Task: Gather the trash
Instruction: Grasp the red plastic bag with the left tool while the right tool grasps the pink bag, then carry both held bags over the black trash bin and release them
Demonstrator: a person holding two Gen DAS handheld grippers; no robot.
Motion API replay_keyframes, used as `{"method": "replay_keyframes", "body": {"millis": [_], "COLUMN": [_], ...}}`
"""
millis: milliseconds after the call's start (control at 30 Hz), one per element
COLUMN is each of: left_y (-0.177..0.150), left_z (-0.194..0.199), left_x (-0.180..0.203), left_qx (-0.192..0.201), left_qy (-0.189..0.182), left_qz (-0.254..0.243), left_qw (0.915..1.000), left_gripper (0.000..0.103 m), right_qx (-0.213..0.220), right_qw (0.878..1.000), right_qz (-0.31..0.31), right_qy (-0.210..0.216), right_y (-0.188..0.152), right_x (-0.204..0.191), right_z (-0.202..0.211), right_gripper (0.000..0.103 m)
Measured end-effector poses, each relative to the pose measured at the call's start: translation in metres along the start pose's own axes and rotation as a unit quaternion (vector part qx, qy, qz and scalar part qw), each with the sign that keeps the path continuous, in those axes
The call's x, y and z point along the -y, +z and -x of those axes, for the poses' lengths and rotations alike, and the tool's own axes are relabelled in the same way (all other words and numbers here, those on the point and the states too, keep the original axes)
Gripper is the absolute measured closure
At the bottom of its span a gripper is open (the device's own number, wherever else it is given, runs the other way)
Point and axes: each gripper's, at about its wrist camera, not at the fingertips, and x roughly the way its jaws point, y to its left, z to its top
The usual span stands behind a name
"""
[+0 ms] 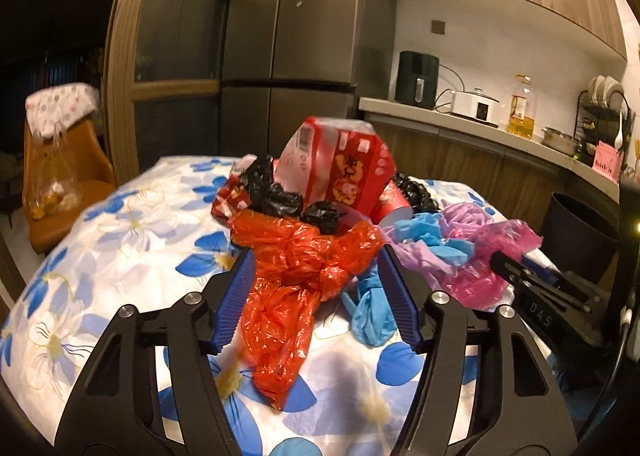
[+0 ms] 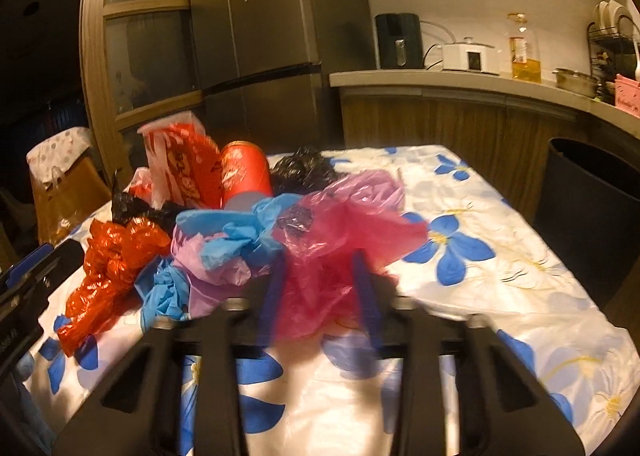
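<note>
A heap of trash lies on a table with a white cloth printed with blue flowers (image 1: 132,224). My left gripper (image 1: 316,256) is open, its blue fingers on either side of a crumpled red plastic bag (image 1: 296,276), which also shows in the right wrist view (image 2: 108,268). My right gripper (image 2: 318,260) has its blue fingers around a pink plastic bag (image 2: 332,252), closing on it; the view is blurred. The pink bag also shows in the left wrist view (image 1: 476,256). Blue bags (image 1: 370,316), a lilac bag (image 2: 216,276), black bags (image 1: 272,192), a red carton (image 1: 352,168) and a red cup (image 2: 244,172) make up the heap.
A black bin (image 2: 592,216) stands off the table's right side, also in the left wrist view (image 1: 576,232). A kitchen counter (image 2: 440,78) with appliances runs behind. A tall fridge (image 1: 288,36) stands at the back. An orange chair (image 1: 60,184) with a bag stands at the left.
</note>
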Motion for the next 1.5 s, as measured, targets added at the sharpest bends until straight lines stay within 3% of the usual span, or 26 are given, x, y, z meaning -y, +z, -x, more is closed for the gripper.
{"method": "replay_keyframes", "body": {"millis": [200, 367, 533, 600, 767, 1100, 1233, 1500], "left_y": [0.002, -0.005, -0.011, -0.014, -0.018, -0.013, 0.002, 0.035], "left_z": [-0.02, -0.031, -0.029, -0.033, -0.038, 0.004, 0.032, 0.052], "left_x": [-0.006, -0.014, -0.018, -0.019, -0.024, -0.034, -0.033, 0.0], "left_qx": [-0.042, -0.081, -0.091, -0.103, -0.119, -0.09, -0.054, -0.013], "left_qy": [0.0, -0.014, -0.031, -0.037, -0.058, -0.068, -0.064, -0.088], "left_qz": [0.009, 0.025, 0.027, 0.03, 0.042, 0.066, 0.062, 0.039], "left_qw": [0.9991, 0.9963, 0.995, 0.9935, 0.9903, 0.9914, 0.9946, 0.9952], "left_gripper": [0.059, 0.064, 0.068, 0.083, 0.1, 0.103, 0.103, 0.103], "right_qx": [0.032, 0.047, 0.057, 0.059, 0.062, 0.079, 0.086, 0.105], "right_qw": [0.999, 0.999, 0.998, 0.998, 0.998, 0.997, 0.996, 0.994], "right_qz": [0.016, 0.014, 0.012, 0.014, 0.015, 0.017, 0.014, 0.011], "right_qy": [-0.013, -0.023, -0.024, -0.024, -0.022, -0.019, -0.015, -0.019], "right_y": [0.002, 0.005, 0.009, 0.009, 0.01, 0.017, 0.02, 0.028], "right_x": [0.002, 0.011, 0.012, 0.01, 0.008, 0.007, 0.01, 0.025], "right_z": [0.018, 0.037, 0.046, 0.048, 0.054, 0.078, 0.089, 0.115], "right_gripper": [0.095, 0.095, 0.096, 0.096, 0.096, 0.096, 0.096, 0.096]}}
